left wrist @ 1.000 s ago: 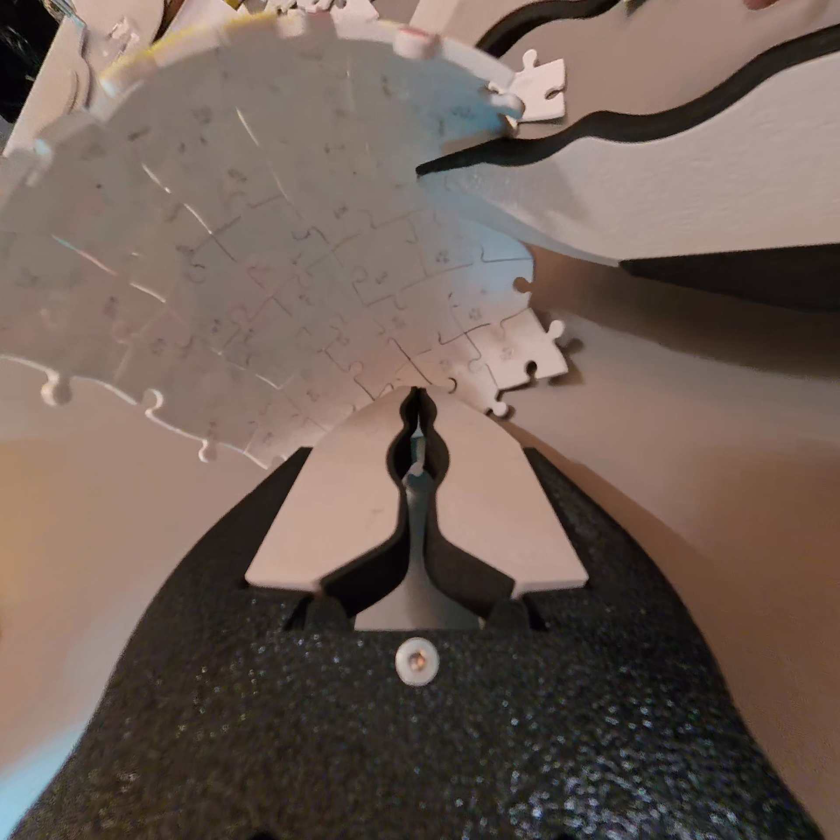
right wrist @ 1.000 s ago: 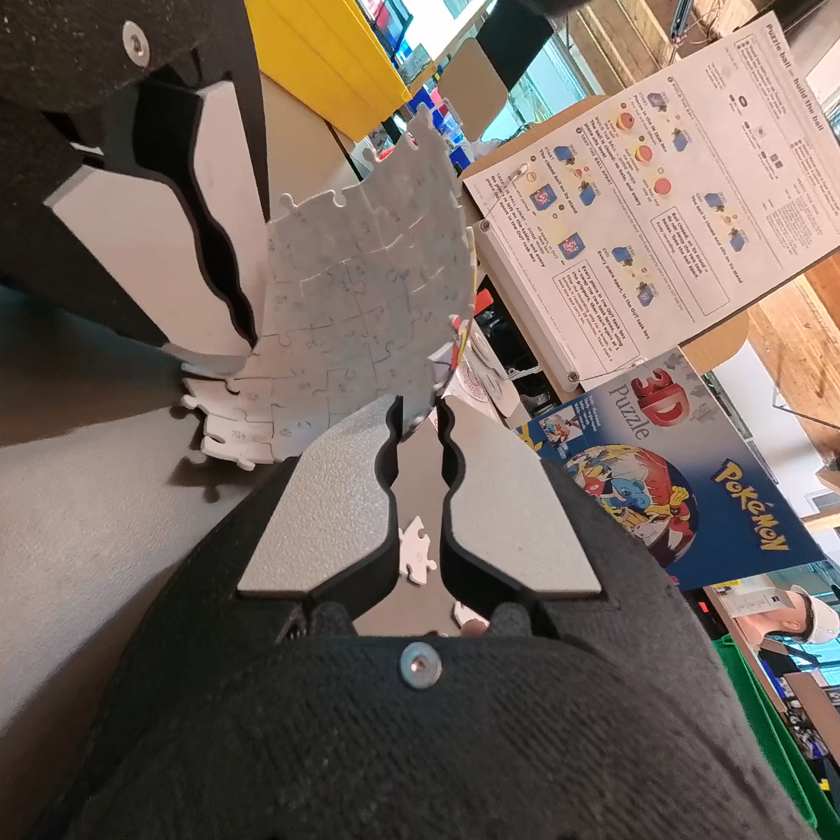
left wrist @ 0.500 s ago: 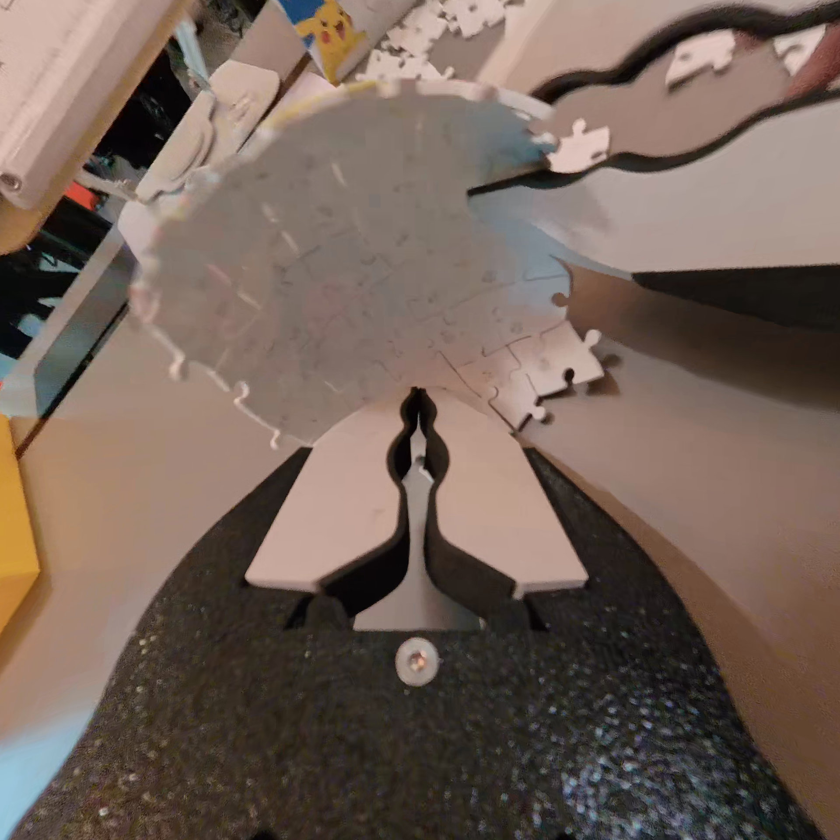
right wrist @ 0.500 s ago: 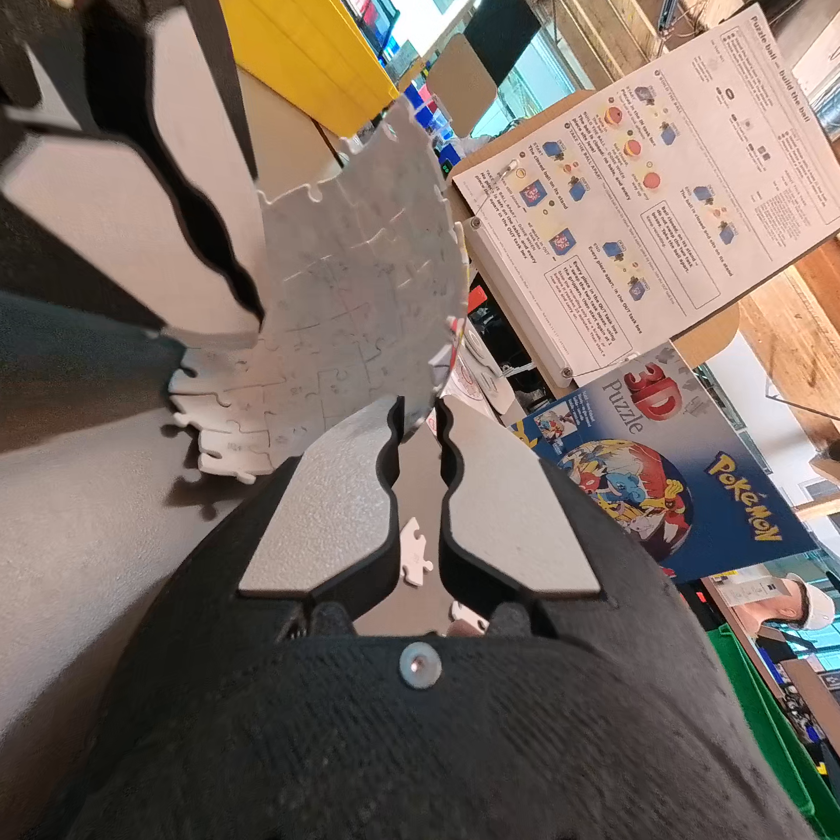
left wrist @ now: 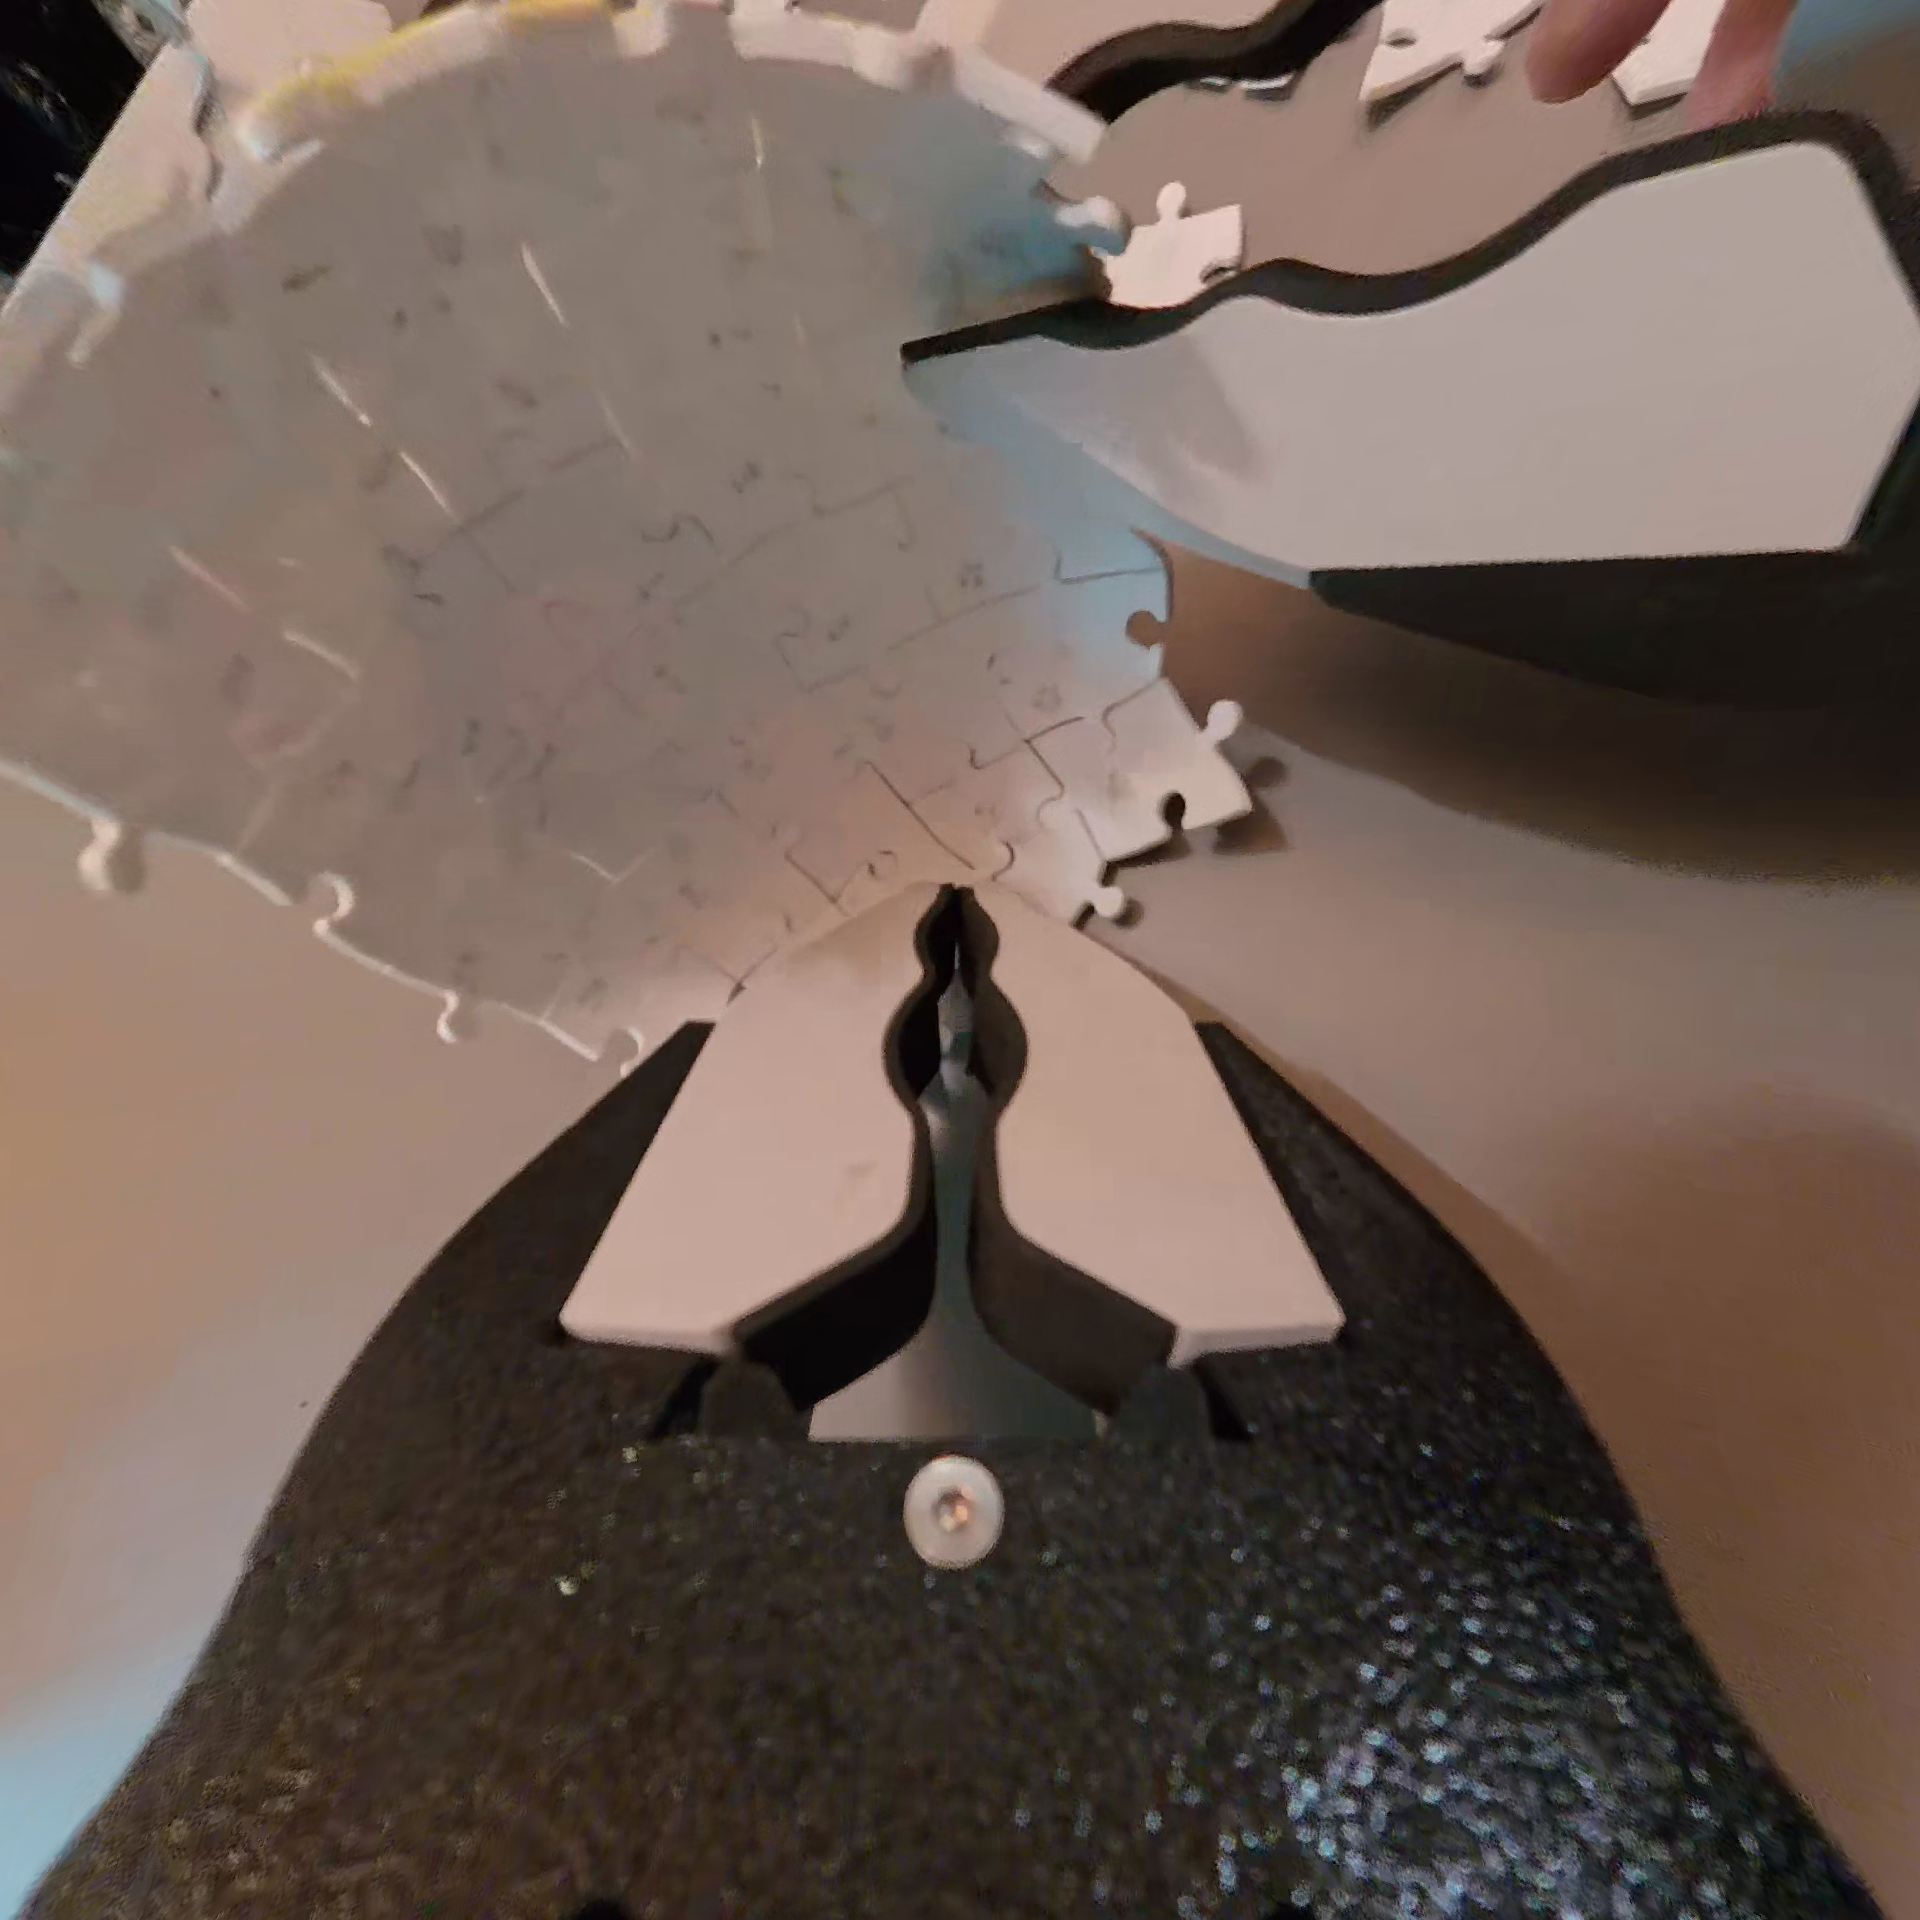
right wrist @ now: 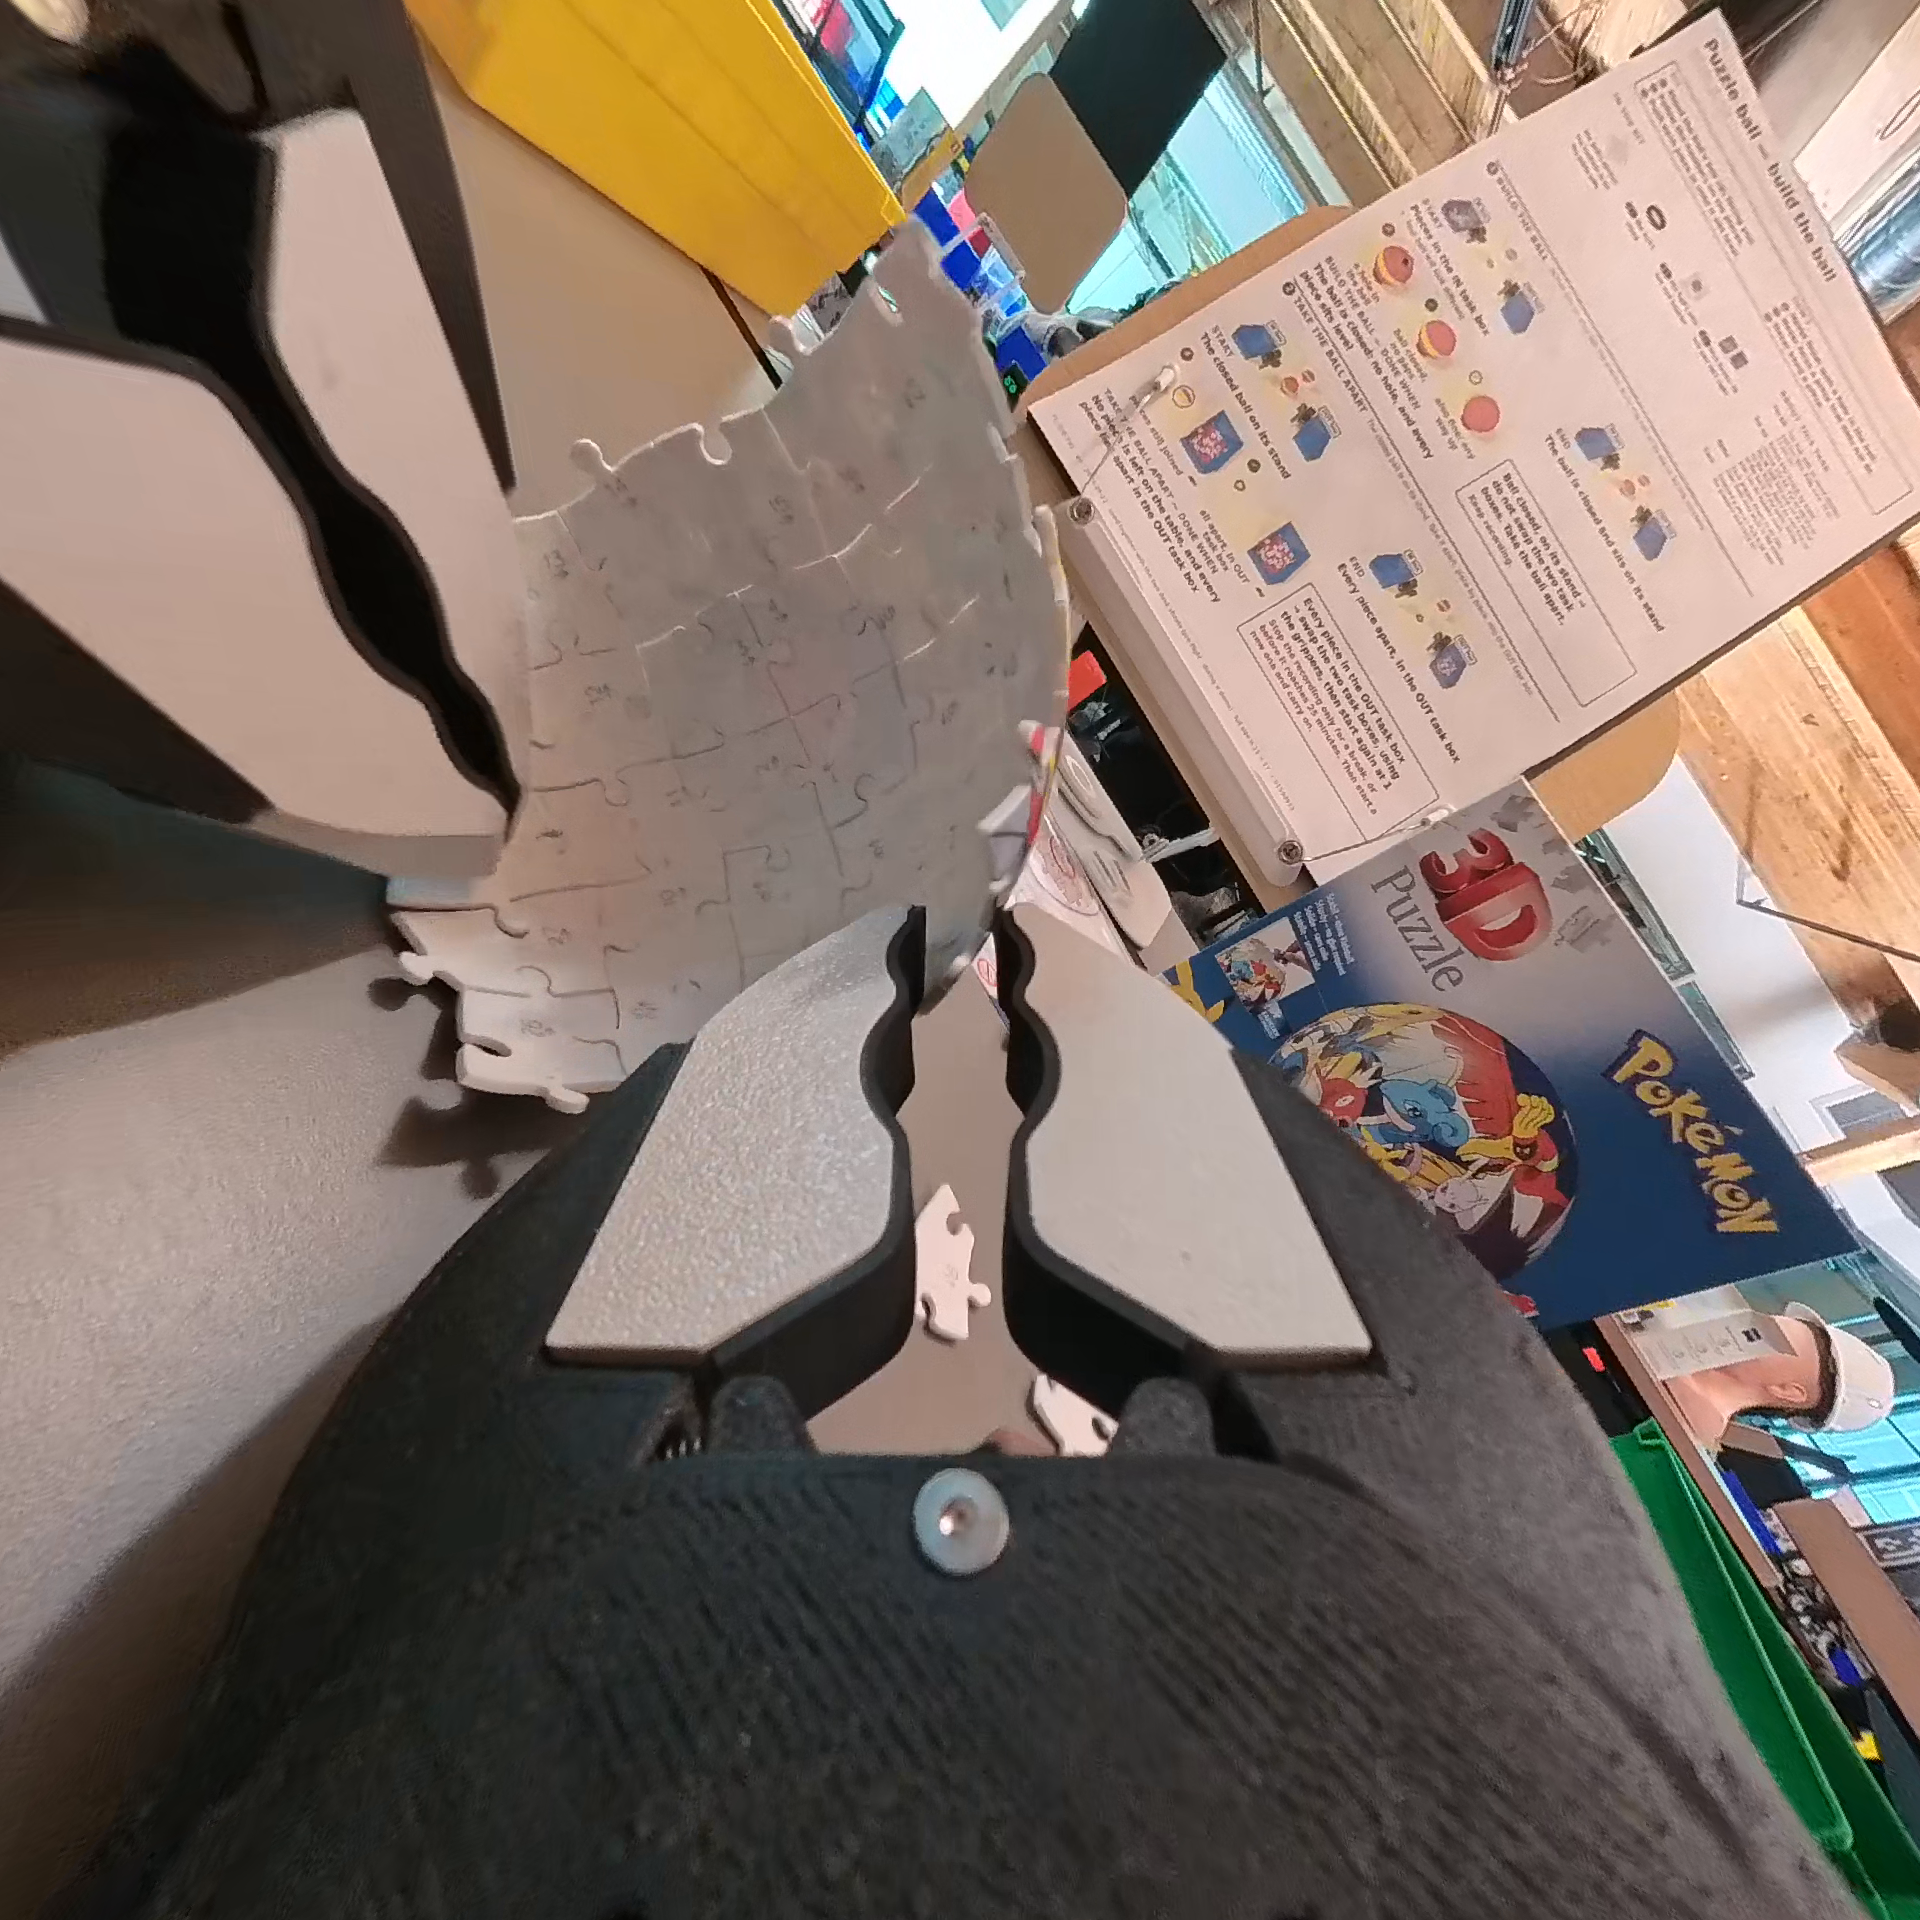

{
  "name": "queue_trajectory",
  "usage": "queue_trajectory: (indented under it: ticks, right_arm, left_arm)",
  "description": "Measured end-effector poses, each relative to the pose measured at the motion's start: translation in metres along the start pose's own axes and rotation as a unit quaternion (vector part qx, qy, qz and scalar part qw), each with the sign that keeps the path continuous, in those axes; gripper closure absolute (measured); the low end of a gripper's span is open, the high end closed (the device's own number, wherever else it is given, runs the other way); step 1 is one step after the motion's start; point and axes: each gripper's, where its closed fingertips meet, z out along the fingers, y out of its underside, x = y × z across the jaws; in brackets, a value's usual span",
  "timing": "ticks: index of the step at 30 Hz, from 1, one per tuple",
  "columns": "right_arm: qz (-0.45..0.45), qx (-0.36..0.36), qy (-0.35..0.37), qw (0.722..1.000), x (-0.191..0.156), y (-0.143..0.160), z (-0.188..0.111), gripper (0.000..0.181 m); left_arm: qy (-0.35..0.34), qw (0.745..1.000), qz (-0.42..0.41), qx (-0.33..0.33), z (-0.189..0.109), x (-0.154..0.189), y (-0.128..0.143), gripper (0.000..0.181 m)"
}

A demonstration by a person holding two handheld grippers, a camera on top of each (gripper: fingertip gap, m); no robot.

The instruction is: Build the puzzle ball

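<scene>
A partly built puzzle ball, a curved grey-white shell of joined pieces (left wrist: 582, 540), is held up above the table with its blank inner side facing me. My left gripper (left wrist: 954, 909) is shut on the shell's lower edge. My right gripper (right wrist: 956, 935) is shut on another edge of the shell (right wrist: 769, 675). The right gripper's fingers (left wrist: 1455, 416) reach in from the upper right of the left wrist view. The left gripper's fingers (right wrist: 208, 582) show at the upper left of the right wrist view.
Loose white pieces lie on the grey table (left wrist: 1179, 244) (right wrist: 951, 1278). A hand (left wrist: 1621, 42) shows at the far edge. A blue puzzle box (right wrist: 1507, 1091), an instruction sheet (right wrist: 1455, 416), a yellow bin (right wrist: 675, 135) and a green bin (right wrist: 1766, 1662) stand beyond. Spacing between my two grippers at the tips: around 8 centimetres.
The shell and both grippers swung together: half a second ago the left view tilted up to show the room, now it is back down. Both grips stay shut on the shell.
</scene>
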Motion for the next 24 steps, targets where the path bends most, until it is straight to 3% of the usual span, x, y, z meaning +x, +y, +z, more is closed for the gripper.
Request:
queue_trajectory:
  ticks: [9, 14, 17, 24]
  right_arm:
    - [0.026, 0.012, -0.01, 1.0, -0.002, -0.003, 0.0, 0.169]
    - [0.022, 0.012, -0.011, 1.0, -0.002, -0.003, 0.0, 0.169]
    - [0.018, 0.011, -0.01, 1.0, -0.003, -0.002, 0.0, 0.169]
    - [0.02, 0.012, -0.011, 1.0, -0.003, -0.002, 0.0, 0.169]
  left_arm:
    - [0.035, 0.996, 0.084, -0.015, 0.004, 0.005, -0.001, 0.181]
    - [0.039, 0.996, 0.078, -0.014, 0.003, 0.002, -0.002, 0.181]
    - [0.029, 0.998, 0.044, 0.021, -0.001, -0.008, -0.011, 0.181]
    - [0.056, 0.992, 0.114, -0.007, 0.008, 0.005, -0.008, 0.181]
